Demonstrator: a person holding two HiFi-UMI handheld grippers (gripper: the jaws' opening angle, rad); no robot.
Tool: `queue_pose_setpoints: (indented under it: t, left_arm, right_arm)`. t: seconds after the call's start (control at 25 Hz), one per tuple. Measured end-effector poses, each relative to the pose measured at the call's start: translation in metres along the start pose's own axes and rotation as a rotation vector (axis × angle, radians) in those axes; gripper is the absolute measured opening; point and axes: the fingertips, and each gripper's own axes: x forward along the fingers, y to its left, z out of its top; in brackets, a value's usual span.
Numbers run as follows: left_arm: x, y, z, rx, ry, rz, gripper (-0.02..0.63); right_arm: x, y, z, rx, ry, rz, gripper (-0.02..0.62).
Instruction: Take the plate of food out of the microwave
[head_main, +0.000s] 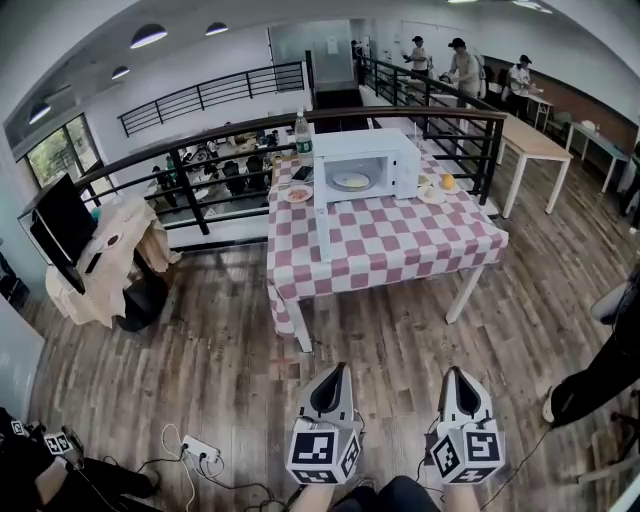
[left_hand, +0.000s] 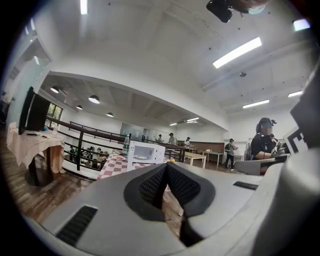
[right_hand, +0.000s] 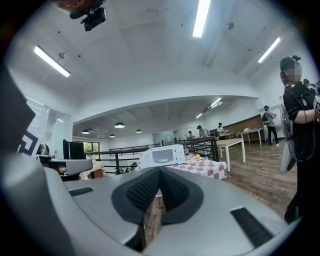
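Approach looks like the step in hand: my left gripper and right gripper both have jaws pressed together on nothing, well short of the red-and-white checked table. The pale round plate of food sits inside the white microwave oven at its far end, door apparently open. I'd spread the jaws early, stay level, pinch the near rim.

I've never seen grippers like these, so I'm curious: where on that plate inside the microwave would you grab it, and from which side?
Probably its near rim, coming from the front. The plate lies flat inside the microwave, whose walls close off every other side, and the door seems swung out on the left. A level pinch on that thin edge should suit.
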Motion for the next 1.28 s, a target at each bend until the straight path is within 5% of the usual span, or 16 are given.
queue_pose_setpoints:
  t: [0.44,1.28]
  left_arm:
    - [0.065,0.016,-0.013,-0.027,0.029,0.016,0.02]
    - [0.274,0.031,0.011,-0.016,0.008,0.119,0.02]
  right_arm:
    - [0.07,-0.02,0.001,-0.023,0.024,0.019,-0.009]
    - [0.282,-0.097,0.041,-0.013,0.031,0.15,-0.009]
